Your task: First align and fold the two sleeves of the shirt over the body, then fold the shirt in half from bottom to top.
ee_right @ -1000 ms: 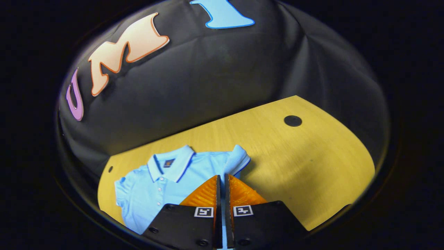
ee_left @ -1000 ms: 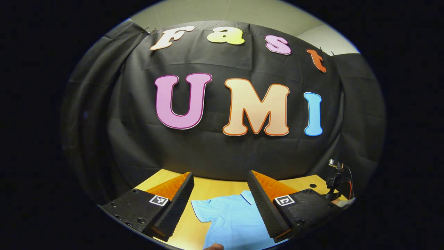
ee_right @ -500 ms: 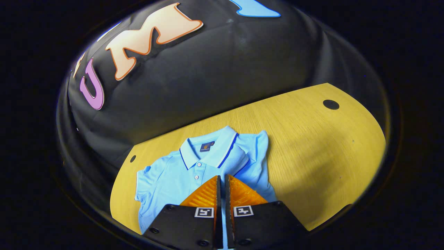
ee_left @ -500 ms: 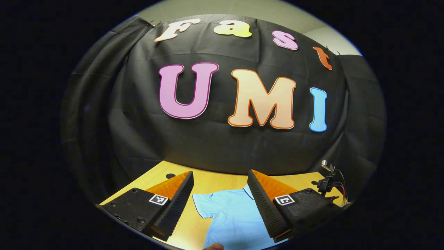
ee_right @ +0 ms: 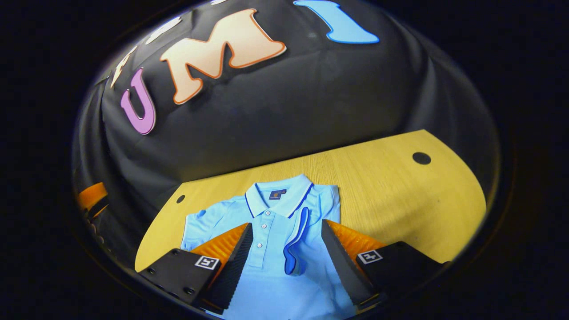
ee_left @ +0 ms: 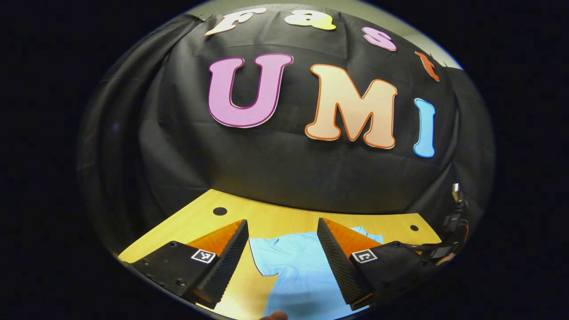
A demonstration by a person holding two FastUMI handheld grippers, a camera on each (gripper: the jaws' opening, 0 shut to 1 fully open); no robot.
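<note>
In the right gripper view, the light blue shirt is laid flat on the wooden table, collar toward the booth's wall, and one sleeve is seen folded over the body beside the button placket while the other sleeve is spread out to the side. The right gripper is held above the shirt's body with its fingers well apart and nothing between them. In the left gripper view, the left gripper is likewise held with its fingers spread wide and empty, the spread sleeve and part of the shirt being seen between them.

The shirt is soft matt knit cloth; the table is smooth light wood.
</note>
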